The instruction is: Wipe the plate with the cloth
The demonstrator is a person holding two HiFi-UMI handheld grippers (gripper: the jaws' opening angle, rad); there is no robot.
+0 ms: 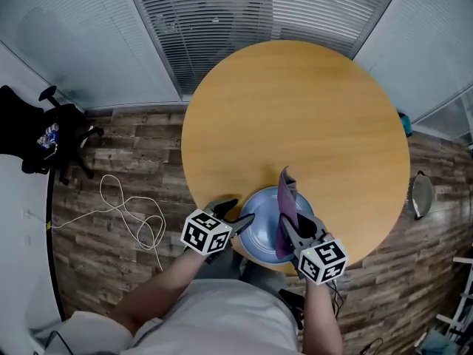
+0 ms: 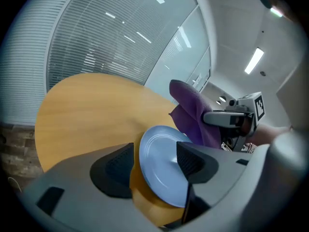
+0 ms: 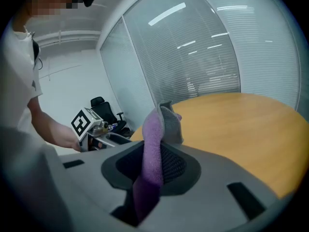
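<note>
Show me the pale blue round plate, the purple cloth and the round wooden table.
Pale blue round plate (image 2: 158, 166): left gripper view, middle of its face.
Purple cloth (image 3: 150, 153): right gripper view, fold between the jaws.
Round wooden table (image 1: 295, 117): head view, bare middle of its top.

A round wooden table (image 1: 295, 109) stands on plank flooring (image 1: 140, 143); white cable (image 1: 126, 209), black chair (image 1: 44, 135) alongside.

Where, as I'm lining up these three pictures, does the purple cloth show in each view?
Head view: cloth low centre, rising over the plate, in the right gripper.
Left gripper view: right of centre, above the plate, held by the right gripper.
Right gripper view: dead centre, pinched between the jaws.
Shared landmark: the round wooden table.
</note>
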